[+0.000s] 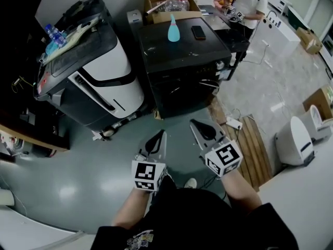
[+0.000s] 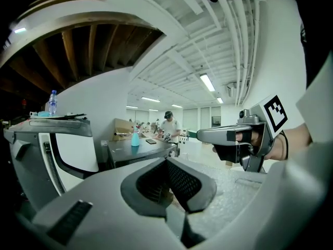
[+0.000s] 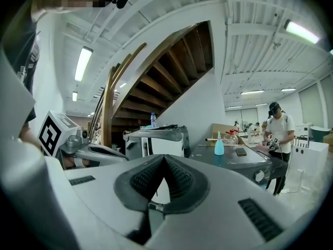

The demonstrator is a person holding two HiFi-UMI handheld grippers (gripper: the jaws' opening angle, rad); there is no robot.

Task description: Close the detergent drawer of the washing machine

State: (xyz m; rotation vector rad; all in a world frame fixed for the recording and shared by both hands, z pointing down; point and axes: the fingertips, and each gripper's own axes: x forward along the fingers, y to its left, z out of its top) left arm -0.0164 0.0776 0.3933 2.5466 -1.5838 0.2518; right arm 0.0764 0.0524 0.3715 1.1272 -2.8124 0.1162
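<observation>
The smooth grey left gripper and right gripper are held side by side over the shiny grey floor; both pairs of ribbed black jaws are pressed together on nothing; the boxy black washing machine is seen ahead, well apart; its detergent drawer cannot be made out; a blue bottle is stood on top.

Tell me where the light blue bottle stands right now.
In the head view, the light blue bottle stands upper centre on top of the black appliance, just left of the phone.
</observation>
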